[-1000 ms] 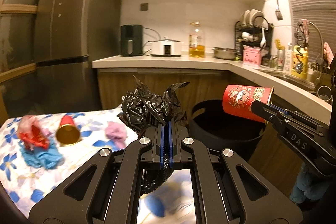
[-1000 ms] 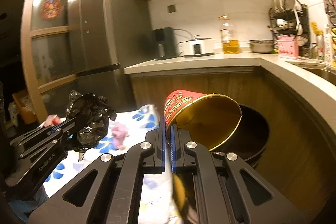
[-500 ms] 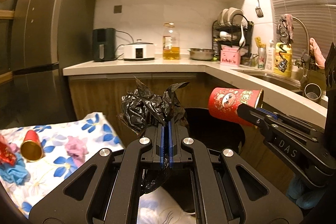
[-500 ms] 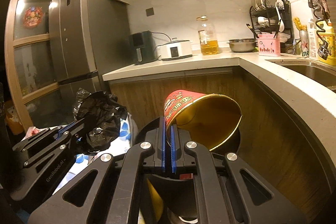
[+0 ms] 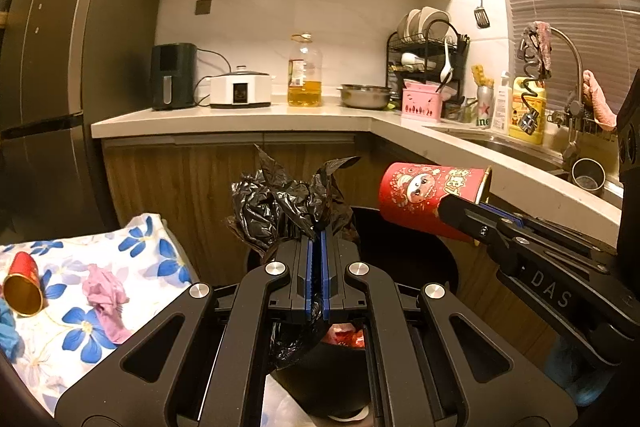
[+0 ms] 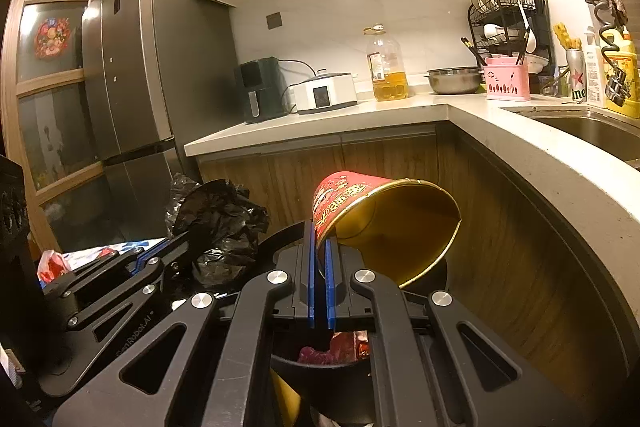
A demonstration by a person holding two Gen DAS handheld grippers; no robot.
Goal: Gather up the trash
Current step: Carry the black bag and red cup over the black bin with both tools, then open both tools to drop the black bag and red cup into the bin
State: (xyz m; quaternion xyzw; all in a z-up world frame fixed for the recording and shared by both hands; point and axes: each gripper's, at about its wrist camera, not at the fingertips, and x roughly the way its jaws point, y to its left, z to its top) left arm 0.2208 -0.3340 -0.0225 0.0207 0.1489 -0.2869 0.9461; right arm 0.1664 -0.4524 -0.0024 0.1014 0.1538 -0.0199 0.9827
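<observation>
Both grippers hang over the round black bin [image 5: 424,267], hemmed in by wood-grain cabinet fronts [image 5: 192,187] and the pale counter edge [image 5: 520,179], open air only above its rim. The left gripper [image 5: 318,239] is clamped on a crinkly black plastic bag [image 5: 288,207]; the right gripper [image 6: 320,247] pinches the wall of a glossy red paper cup [image 6: 384,219], gold-lined, tipped sideways. Crumpled scraps [image 5: 106,291] lie on the floral cloth [image 5: 80,327].
</observation>
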